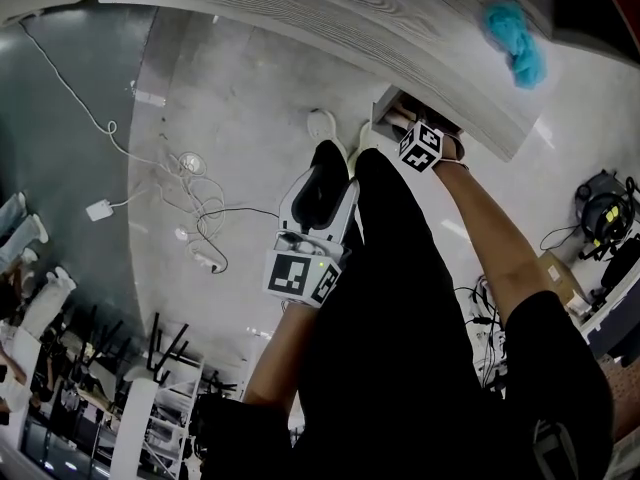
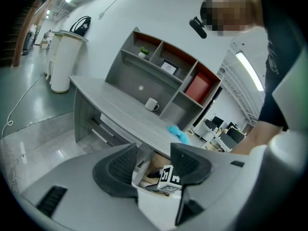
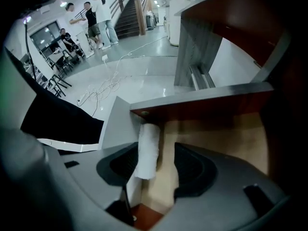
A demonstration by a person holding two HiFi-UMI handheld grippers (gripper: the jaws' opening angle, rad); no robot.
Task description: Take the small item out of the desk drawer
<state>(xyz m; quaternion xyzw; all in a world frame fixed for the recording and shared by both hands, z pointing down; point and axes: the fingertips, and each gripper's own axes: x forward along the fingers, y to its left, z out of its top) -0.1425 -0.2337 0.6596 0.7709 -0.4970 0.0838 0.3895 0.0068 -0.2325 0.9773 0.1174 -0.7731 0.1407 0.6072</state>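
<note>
Grey tabletop has an open drawer. Right tongs sit inside, spread around a white roll, not squeezing it. Left tongs gape empty.

We find the right gripper inside the open drawer, which sits under the desk. Between its fingers is a small roll, lying against the left finger and apart from the right finger. The drawer's floor lies under and beyond both fingertips.

The left gripper hangs short of the drawer with nothing between its fingers. Through the gap between them we see the drawer and the right gripper's marker cube. Farther beyond, on the desk, a cloth lies in line with the right finger. A mug stands in line with the gap, and a shelf unit stands behind the mug.
</note>
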